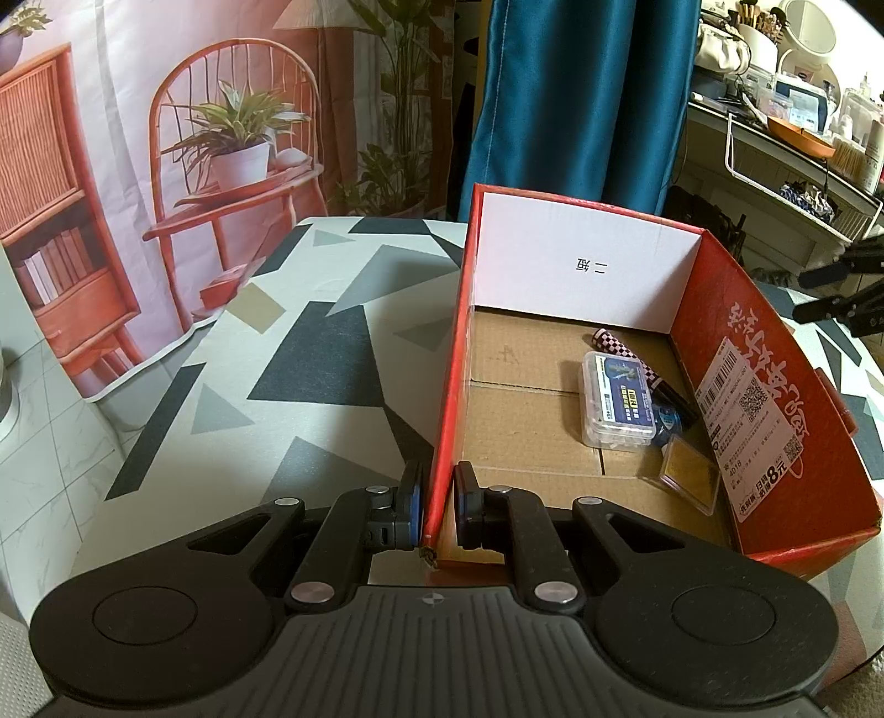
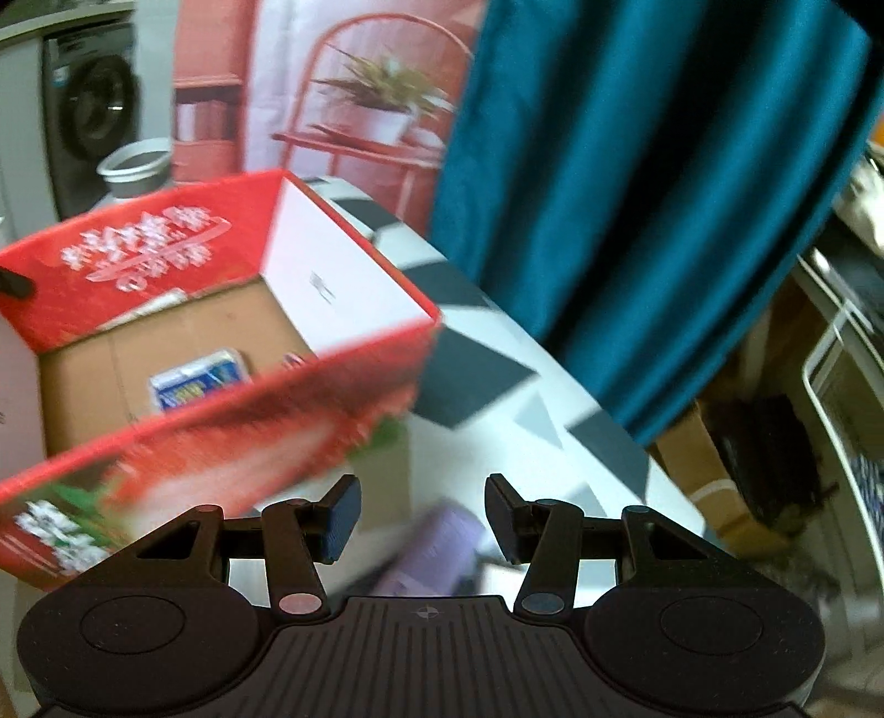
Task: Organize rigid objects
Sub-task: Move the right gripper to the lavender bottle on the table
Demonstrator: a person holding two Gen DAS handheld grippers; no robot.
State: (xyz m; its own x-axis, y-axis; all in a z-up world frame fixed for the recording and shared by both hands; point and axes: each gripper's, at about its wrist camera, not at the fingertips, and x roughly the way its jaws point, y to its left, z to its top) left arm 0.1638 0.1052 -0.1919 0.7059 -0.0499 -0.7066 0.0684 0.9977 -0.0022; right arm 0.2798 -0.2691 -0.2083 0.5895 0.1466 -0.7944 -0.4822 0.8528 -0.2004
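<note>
A home: washing machine (image 2: 91, 105), teal curtain (image 1: 580, 99), shelf w/ makeup brushes (image 1: 759, 22) & mirror (image 1: 809, 25).

The red box (image 1: 762, 386) carries a white label (image 1: 751, 420) with a barcode, QR codes and a big "8元"; its white end panel (image 1: 585, 265) shows, seemingly upside down, "一箱".

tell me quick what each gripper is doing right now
left gripper: shut on the left wall of the red box.
right gripper: open, holding nothing, above a blurred purple object.
</note>
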